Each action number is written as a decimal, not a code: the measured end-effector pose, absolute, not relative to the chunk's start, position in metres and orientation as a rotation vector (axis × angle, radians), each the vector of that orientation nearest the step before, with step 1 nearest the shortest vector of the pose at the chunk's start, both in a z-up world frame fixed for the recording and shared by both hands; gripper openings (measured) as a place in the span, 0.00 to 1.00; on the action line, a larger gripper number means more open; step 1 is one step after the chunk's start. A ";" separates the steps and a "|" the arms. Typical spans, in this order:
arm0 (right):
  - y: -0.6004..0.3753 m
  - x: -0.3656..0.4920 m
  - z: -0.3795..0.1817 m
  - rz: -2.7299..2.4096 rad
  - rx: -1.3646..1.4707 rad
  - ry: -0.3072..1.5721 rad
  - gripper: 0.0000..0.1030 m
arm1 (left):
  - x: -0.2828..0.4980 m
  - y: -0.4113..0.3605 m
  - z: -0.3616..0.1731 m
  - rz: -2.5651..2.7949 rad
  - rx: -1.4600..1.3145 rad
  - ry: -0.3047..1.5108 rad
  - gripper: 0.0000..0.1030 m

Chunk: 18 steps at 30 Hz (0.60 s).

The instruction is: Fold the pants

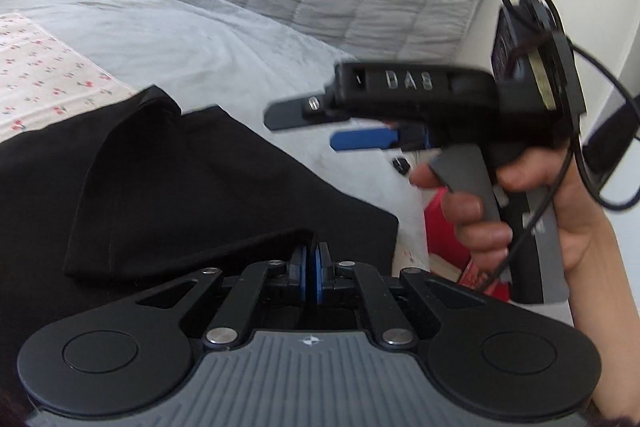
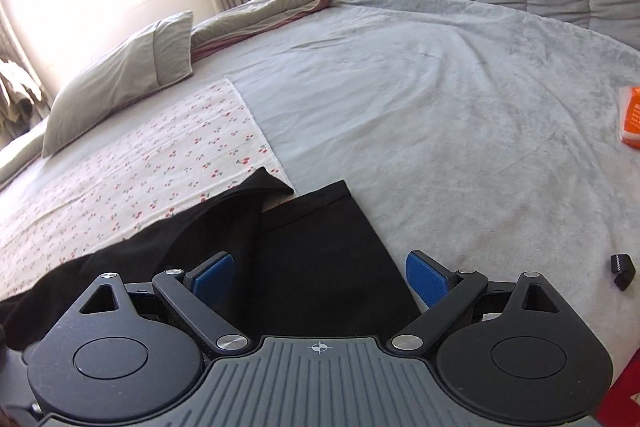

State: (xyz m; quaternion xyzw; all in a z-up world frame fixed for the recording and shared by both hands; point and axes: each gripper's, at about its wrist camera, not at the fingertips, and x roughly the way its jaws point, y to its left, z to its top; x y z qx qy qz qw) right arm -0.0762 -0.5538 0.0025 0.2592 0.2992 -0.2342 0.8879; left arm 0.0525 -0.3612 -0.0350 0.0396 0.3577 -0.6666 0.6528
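Where claw (image 1: 311, 267) pinches — pants (image 1: 200, 187) hem hidden

I see the pants (image 2: 320, 259) on the bed (image 2: 440, 107), the patterned cloth (image 2: 140, 163) to their left, the pillow (image 2: 128, 75) behind it.

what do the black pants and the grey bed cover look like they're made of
Black pants: soft matte knit, probably cotton jersey; they drape limply and show a stitched hem, no sheen.
Pale grey bed cover: plush, fleece-like fabric; its nap looks brushed in uneven streaks. Exact fibre cannot be told.
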 end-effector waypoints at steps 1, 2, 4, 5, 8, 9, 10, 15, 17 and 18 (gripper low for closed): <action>-0.557 -0.078 0.001 -0.480 0.563 0.619 0.92 | 0.049 -0.362 -0.037 -1.531 0.109 0.822 0.10; -0.558 -0.078 -0.001 -0.472 0.578 0.619 0.92 | 0.043 -0.359 -0.038 -1.554 0.130 0.826 0.14; -0.560 -0.077 -0.006 -0.457 0.599 0.628 0.92 | 0.038 -0.351 -0.036 -1.581 0.125 0.831 0.20; -0.559 -0.075 -0.007 -0.453 0.602 0.633 0.92 | 0.035 -0.344 -0.033 -1.588 0.117 0.834 0.29; -0.554 -0.071 -0.008 -0.436 0.587 0.651 0.92 | 0.029 -0.318 -0.023 -1.576 0.106 0.780 0.41; -0.549 -0.069 -0.007 -0.423 0.569 0.656 0.91 | 0.027 -0.311 -0.021 -1.565 0.110 0.766 0.42; -0.542 -0.067 -0.005 -0.402 0.541 0.661 0.91 | 0.026 -0.302 -0.019 -1.547 0.120 0.750 0.43; -0.489 -0.053 0.002 -0.227 0.323 0.693 0.90 | 0.021 -0.256 -0.012 -1.407 0.202 0.686 0.51; -0.467 -0.046 0.000 -0.158 0.244 0.715 0.88 | 0.021 -0.244 -0.011 -1.363 0.234 0.677 0.57; -0.456 -0.042 -0.003 -0.128 0.206 0.729 0.86 | 0.021 -0.238 -0.011 -1.344 0.245 0.679 0.58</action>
